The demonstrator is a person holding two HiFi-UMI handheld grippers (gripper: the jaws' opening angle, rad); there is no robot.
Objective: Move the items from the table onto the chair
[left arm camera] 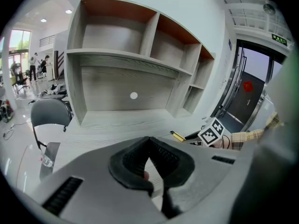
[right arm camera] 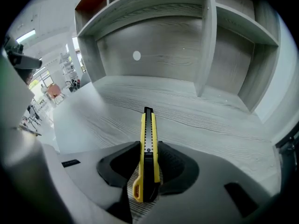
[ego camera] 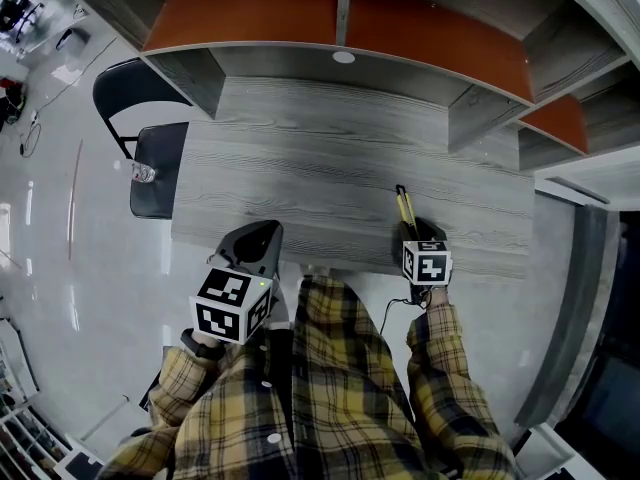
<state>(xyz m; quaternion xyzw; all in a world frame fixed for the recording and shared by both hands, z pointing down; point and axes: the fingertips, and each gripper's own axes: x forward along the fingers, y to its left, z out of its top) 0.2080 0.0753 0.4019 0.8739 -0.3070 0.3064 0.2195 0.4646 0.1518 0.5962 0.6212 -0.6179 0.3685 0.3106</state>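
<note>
Showing a grey wood-grain table with a shelf unit rising along its far edge, seen from above by a person in yellow plaid sleeves. The right gripper is at the near right part of the table. Its fingers are closed narrowly on a yellow-and-black utility knife, with a pad against each flat side. The knife stands on edge between them, and its tip points away from the person toward the shelves. Its rear end with the yellow loop sits deep between the jaws, and the front half projects beyond the fingertips over the tabletop. The left gripper is at the near edge of the table, left of centre. Its fingers are brought fully together with nothing between them. A dark chair stands just beside the table's left end. A small clear object, too small to identify, lies on its seat.
</note>
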